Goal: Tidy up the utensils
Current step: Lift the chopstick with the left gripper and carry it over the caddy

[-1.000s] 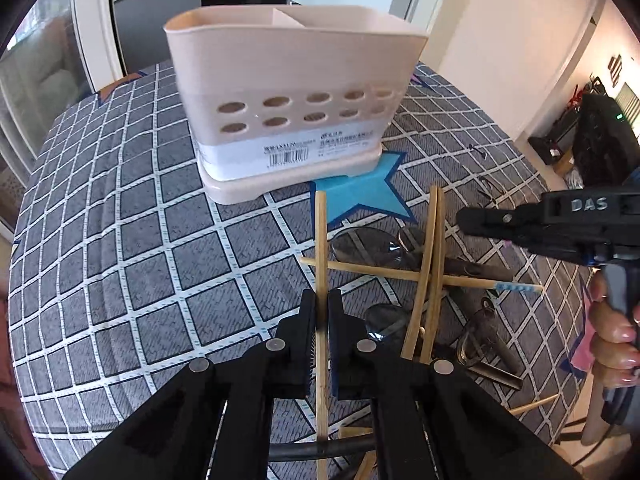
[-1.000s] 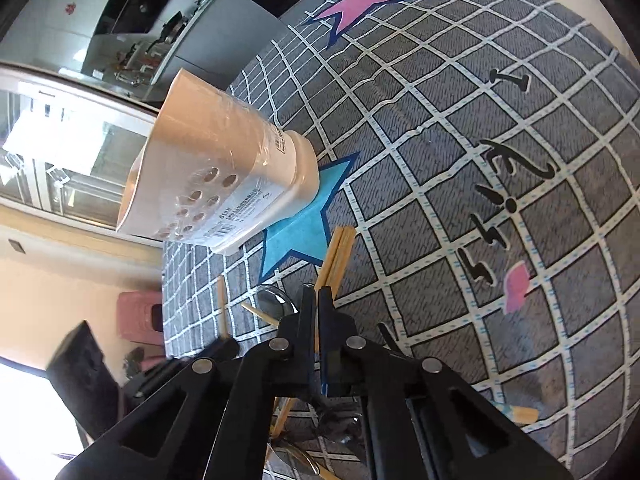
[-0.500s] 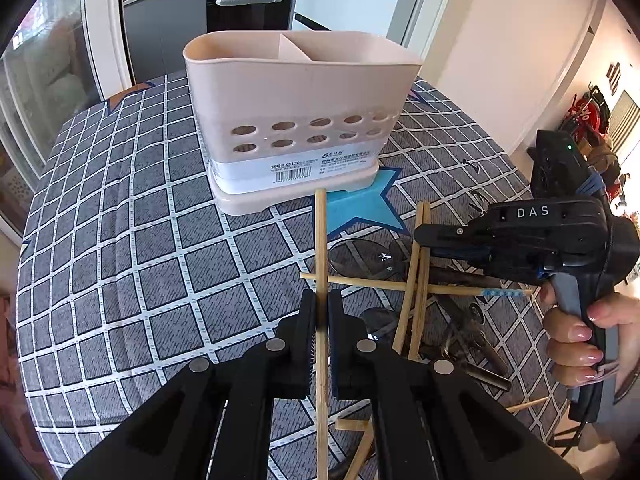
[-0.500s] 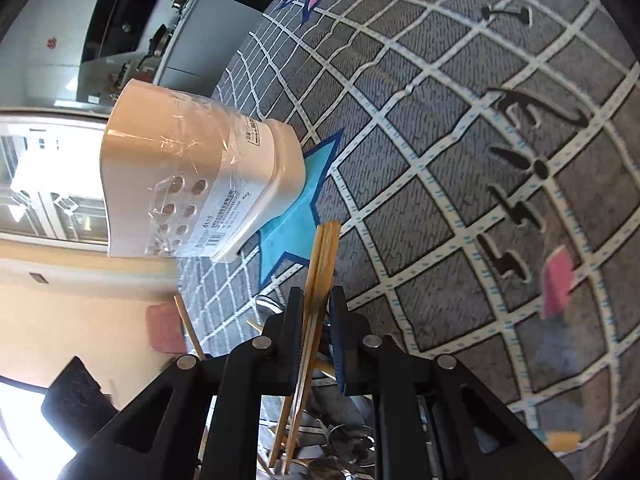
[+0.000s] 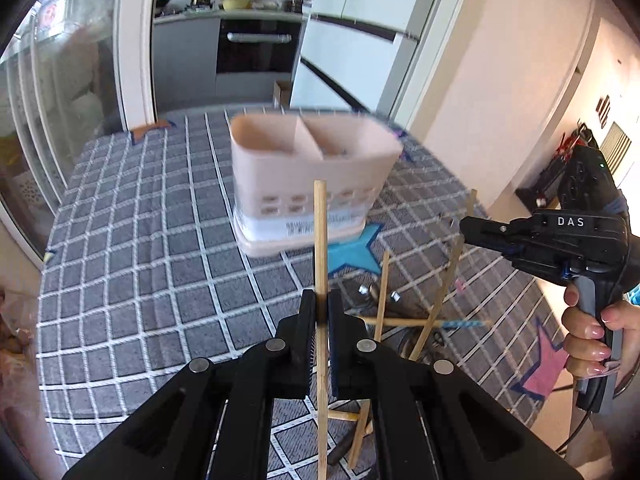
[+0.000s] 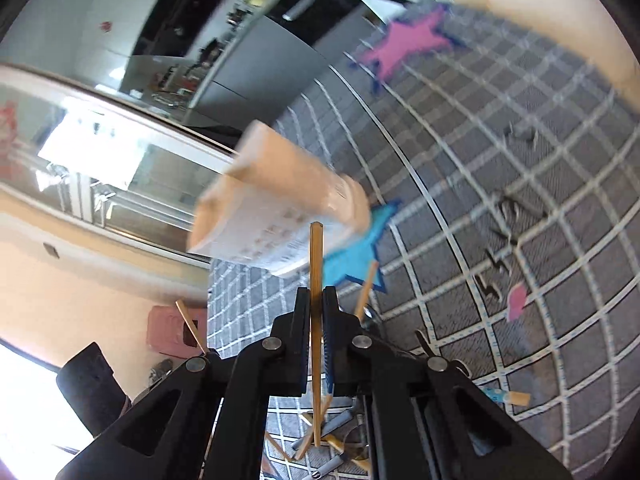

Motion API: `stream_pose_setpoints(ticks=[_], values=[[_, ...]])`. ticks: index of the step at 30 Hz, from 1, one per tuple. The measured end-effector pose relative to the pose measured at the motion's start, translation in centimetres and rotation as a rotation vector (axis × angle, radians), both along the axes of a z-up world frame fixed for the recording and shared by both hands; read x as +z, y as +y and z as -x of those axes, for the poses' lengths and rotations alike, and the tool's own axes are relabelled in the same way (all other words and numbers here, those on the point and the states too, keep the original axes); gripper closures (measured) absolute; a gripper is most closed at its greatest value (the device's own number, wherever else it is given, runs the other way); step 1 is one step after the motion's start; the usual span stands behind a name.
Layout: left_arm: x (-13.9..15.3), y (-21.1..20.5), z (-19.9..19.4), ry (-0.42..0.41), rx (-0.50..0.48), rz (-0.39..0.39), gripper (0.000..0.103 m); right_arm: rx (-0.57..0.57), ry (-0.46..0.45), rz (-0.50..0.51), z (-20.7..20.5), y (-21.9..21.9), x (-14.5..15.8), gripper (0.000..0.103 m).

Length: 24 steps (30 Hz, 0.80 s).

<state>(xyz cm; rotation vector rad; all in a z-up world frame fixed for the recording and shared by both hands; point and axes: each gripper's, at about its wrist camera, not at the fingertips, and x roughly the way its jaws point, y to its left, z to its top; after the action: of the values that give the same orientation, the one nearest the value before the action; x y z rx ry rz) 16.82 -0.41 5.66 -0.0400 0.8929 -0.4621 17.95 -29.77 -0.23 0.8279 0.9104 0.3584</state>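
1. The left gripper [image 5: 321,312] is pinched on a single wooden chopstick [image 5: 320,248], which stands upright between the jaws, its top end overlapping the front of the holder in view
2. The right gripper [image 6: 316,312] is likewise pressed onto its own chopstick [image 6: 315,264], also upright between the jaws; in the left view this stick [image 5: 448,276] slants down from the right gripper [image 5: 466,226], held in a hand [image 5: 592,324] at the frame's right
3. The pink holder [image 5: 316,184] sits on the grey checked tablecloth [image 5: 140,260], well past both grippers; it has two compartments and rows of holes in its front wall, and its base touches a blue star [image 5: 356,252] printed on the cloth
4. More chopsticks [image 5: 384,292] lie crossed in a pile on the cloth just ahead of the left gripper, with dark metal utensils under them, too blurred to name
5. In the right view the holder [image 6: 276,216] is blurred, and a pink star [image 6: 408,44] marks the far cloth
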Motion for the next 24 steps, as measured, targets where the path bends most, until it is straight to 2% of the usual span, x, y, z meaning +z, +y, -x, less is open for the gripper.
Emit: stream_pose_setpoints(ticks=[10,12,19,24], values=[[8.2,1.7,1.1,-0.166,0.018,0.071,0.066,0.024,-0.206,0.117,0.4,0.2,9.6,0.097],[10.2,1.9,0.4,-0.189,0.029,0.098,0.066,0.022,-0.24,0.155,-0.1,0.5,11.4,0.097],[15.8,1.6,-3.5,-0.303,0.075,0.115,0.066,-0.007,-0.347,0.284,-2.2,1.2,17.6,0.097],[18.2,1.4,-7.5,-0.366,0.124,0.129,0.066,-0.053,-0.428,0.395,-5.3,2.0,21.4,0.097]])
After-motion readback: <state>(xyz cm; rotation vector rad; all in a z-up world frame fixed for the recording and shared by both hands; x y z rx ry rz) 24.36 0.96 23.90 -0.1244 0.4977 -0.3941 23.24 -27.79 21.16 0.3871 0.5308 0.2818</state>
